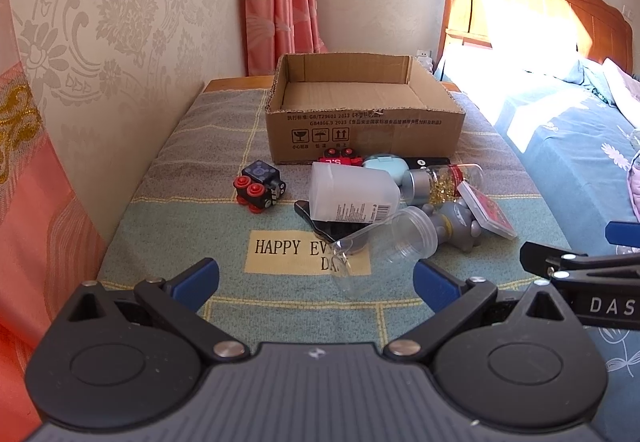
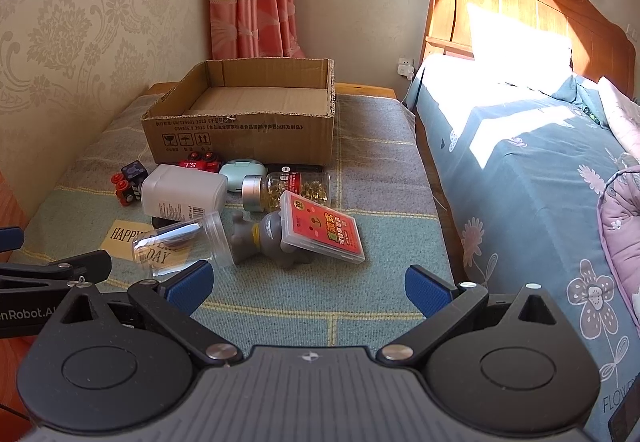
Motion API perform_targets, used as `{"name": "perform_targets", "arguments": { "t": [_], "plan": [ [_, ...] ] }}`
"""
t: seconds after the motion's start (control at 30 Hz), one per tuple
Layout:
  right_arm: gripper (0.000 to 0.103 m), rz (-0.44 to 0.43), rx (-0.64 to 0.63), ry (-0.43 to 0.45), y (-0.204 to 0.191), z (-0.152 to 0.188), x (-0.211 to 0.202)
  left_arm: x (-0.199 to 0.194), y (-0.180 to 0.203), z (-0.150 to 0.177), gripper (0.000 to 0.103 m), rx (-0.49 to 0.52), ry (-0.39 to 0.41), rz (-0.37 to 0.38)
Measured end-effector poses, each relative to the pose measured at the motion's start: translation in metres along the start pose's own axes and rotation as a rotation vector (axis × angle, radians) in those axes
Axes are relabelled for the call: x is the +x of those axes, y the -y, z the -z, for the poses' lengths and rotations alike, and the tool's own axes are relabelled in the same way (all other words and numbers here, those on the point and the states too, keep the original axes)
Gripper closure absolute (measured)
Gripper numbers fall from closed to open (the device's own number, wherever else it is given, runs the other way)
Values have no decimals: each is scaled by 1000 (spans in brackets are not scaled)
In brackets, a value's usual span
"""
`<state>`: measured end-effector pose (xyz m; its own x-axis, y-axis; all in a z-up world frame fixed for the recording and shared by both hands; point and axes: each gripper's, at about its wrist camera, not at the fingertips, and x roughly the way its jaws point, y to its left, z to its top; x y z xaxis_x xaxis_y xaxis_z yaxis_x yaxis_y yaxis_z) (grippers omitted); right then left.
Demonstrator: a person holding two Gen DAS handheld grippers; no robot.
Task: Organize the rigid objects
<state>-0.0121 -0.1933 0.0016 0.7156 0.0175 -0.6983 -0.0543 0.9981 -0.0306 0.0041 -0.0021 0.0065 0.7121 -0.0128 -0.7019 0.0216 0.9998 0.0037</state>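
Both the left tool (image 1: 316,278) and right tool (image 2: 308,286) gape apart, holding nothing. A clutter of objects lies near the cardboard box (image 1: 360,121), the clear jar (image 2: 184,246) nearest.

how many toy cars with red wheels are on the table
2: a black one alone left of the white bottle, a red one against the box. More may hide behind clutter.

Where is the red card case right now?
In both views the red card case lies tilted on the grey toy figure, right of the pile, just in front of the capsule bottle.
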Motion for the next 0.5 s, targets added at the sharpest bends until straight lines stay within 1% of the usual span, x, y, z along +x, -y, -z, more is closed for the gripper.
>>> {"name": "perform_targets", "arguments": {
  "t": [0.3,0.5],
  "plan": [
    [0,-14,-8,13,-1,-2,3,8,-4,-3,1,21,16,36],
    [0,-43,-21,47,4,-5,8,21,-6,-4,1,52,17,69]
  ]
}}
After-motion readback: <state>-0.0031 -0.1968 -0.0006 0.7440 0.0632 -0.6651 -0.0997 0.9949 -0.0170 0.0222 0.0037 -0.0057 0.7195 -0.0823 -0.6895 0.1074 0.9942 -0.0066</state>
